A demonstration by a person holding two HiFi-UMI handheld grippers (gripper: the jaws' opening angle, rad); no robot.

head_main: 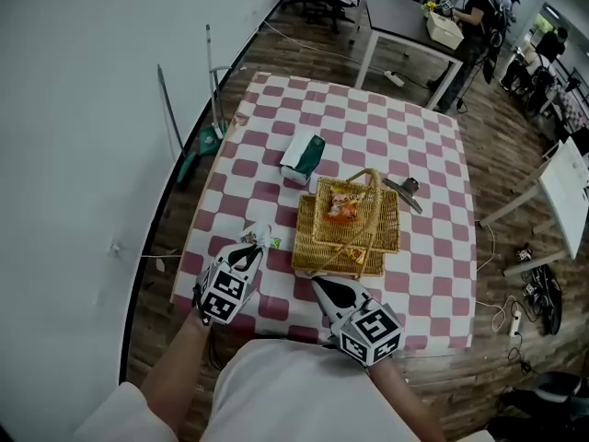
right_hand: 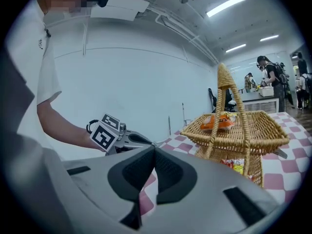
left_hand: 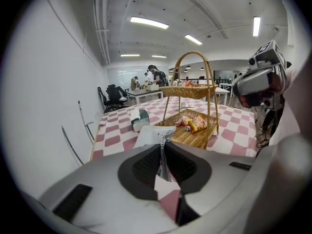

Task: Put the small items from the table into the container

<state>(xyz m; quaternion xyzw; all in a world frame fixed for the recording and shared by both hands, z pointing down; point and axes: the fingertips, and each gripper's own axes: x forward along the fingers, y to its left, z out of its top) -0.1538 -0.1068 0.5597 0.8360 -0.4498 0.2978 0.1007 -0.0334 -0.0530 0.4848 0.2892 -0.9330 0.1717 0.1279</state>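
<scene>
A: Head view. Table in pink-and-white check cloth, grey wall at left, wood floor, desks beyond. Two-tier wicker basket mid-table, orange snack bag in its top tray.
B: Hands?
A: Left gripper just left of the basket. Right gripper at its near edge.
B: Left gripper view?
A: Jaws nearly closed, pinching a white packet by its crimped edge. Print too small to read.
B: Right gripper view?
A: Jaws pressed together, nothing between. Basket just beyond, to the right.
</scene>
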